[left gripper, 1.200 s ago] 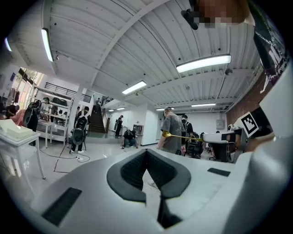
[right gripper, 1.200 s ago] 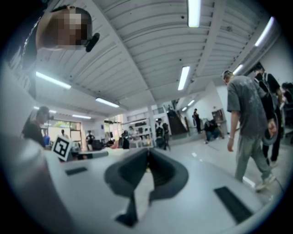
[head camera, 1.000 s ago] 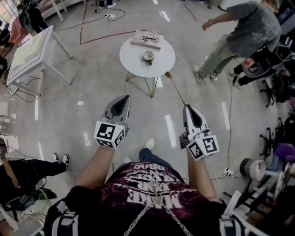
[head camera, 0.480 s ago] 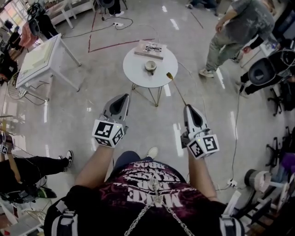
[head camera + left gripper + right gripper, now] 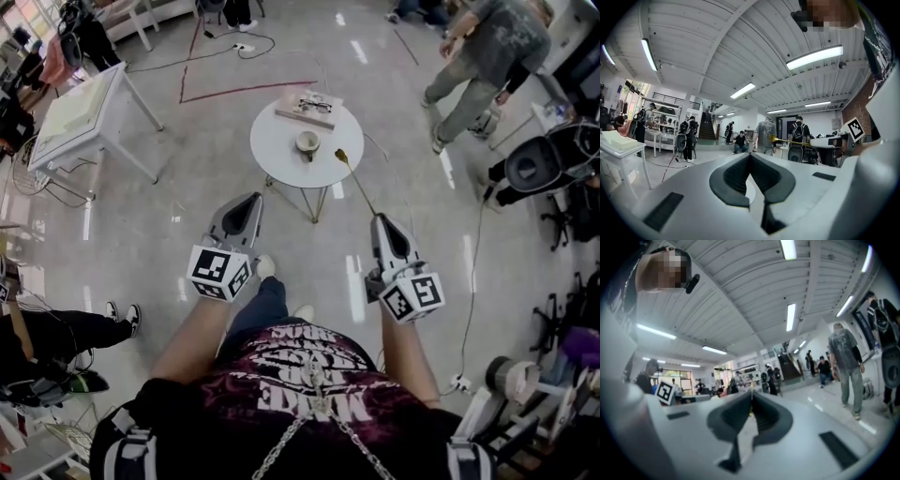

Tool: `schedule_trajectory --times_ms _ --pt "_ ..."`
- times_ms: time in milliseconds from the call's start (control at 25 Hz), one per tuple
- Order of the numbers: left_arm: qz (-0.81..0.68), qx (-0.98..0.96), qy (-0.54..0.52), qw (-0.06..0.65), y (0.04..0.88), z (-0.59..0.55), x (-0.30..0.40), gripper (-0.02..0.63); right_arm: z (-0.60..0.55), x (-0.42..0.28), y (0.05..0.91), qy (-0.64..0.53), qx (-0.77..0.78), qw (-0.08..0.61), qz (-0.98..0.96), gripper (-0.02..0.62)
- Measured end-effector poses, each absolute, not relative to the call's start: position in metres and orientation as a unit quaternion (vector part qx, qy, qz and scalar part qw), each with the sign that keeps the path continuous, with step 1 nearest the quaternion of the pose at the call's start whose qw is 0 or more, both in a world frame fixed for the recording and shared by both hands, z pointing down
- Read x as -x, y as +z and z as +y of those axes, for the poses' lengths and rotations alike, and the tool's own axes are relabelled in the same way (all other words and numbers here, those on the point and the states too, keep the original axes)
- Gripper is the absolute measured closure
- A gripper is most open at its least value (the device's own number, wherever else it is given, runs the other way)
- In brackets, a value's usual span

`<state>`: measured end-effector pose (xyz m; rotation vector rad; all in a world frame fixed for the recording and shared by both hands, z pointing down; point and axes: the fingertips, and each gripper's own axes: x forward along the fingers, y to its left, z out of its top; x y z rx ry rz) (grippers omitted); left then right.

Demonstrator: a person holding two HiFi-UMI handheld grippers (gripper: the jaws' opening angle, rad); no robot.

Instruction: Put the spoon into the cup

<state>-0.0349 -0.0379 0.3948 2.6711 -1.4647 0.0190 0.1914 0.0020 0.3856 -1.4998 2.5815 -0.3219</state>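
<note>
Lab w/ floor cables (image 5: 469,281), desk (image 5: 80,112)

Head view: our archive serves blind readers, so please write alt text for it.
Seen from above, the right gripper holds a gold spoon pointing toward a cup on a round table ahead; the left gripper is shut and empty. A book lies beyond the cup.

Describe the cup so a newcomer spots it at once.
Ahead of the person stands a round white table on thin legs. The cup sits near its middle, next to a book with glasses on it; it is the only round, open vessel there.
</note>
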Motion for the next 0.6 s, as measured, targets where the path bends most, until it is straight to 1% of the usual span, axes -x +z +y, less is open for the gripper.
schedule_trajectory --times_ms 440,600 --pt "-0.467 -0.883 -0.001 0.040 0.390 -0.114 0.030 0.577 -0.074 -0.179 0.382 -0.111 0.498 0.071 0.857 0.560" --pt "-0.461 -0.886 0.006 0.052 0.400 -0.128 0.035 0.577 -0.085 -0.173 0.387 -0.117 0.501 0.070 0.855 0.560"
